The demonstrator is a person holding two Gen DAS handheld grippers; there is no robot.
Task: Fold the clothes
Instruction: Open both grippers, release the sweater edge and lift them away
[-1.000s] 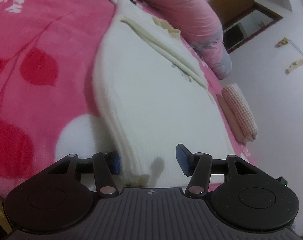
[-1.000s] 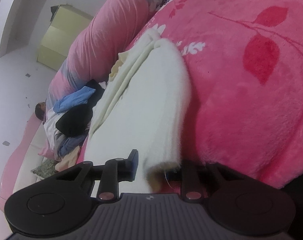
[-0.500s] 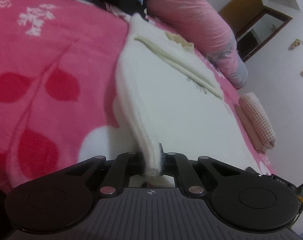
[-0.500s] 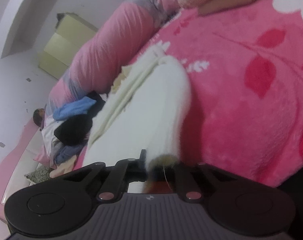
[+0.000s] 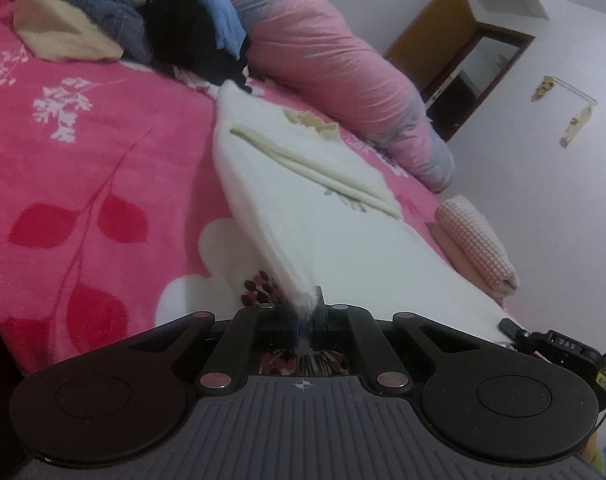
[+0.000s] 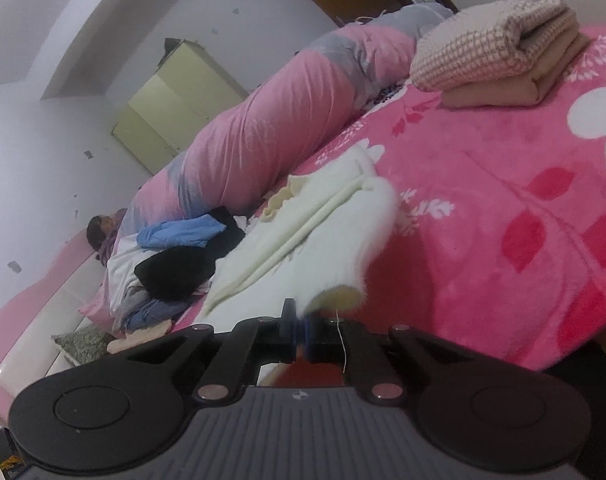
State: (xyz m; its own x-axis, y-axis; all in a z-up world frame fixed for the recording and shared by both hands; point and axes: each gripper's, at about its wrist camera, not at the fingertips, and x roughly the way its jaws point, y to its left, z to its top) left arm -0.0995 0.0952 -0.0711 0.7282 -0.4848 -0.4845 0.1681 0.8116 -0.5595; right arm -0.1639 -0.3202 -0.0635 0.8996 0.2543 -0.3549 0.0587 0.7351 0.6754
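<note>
A white fluffy garment [image 5: 303, 184] lies spread on the pink flowered blanket [image 5: 83, 184], with a cream strip across its far part. My left gripper [image 5: 305, 312] is shut on the garment's near left corner, which is lifted off the bed. In the right wrist view the same white garment [image 6: 335, 240] rises from the blanket [image 6: 503, 208], its near right corner pinched in my shut right gripper [image 6: 301, 326]. A loose thread hangs beside the right finger.
A pile of unfolded clothes [image 5: 151, 16] in blue, black, grey and cream sits at the far end of the bed. A long pink rolled quilt [image 5: 335, 64] lines the far side. A folded checked pink item [image 6: 499, 52] lies on the blanket. Wardrobe [image 6: 175, 100] by the wall.
Both grippers went from open around the garment's near edge to shut on its corners. Both then rose, lifting that edge off the blanket, and more of the room's far side came into view.
</note>
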